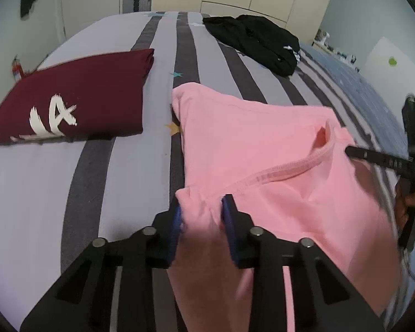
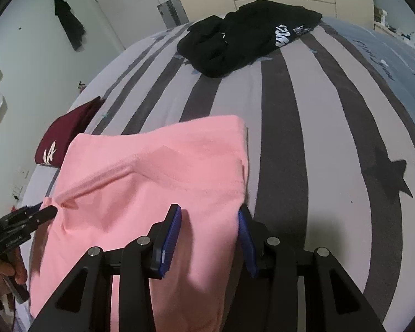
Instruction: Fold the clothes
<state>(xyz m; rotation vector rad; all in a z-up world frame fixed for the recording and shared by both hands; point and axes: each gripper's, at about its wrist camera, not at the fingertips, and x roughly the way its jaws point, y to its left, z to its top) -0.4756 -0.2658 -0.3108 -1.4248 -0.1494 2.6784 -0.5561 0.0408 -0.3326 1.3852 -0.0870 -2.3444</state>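
On the striped bed (image 2: 312,116), with a folded maroon shirt (image 1: 77,96) at the left and a black heap (image 2: 243,36) far off, the pink shirt (image 1: 249,144) is held raised, apparently for a fold, its near edge pinched in the left gripper (image 1: 202,215) and caught between the wider-set fingers of the right gripper (image 2: 210,238).
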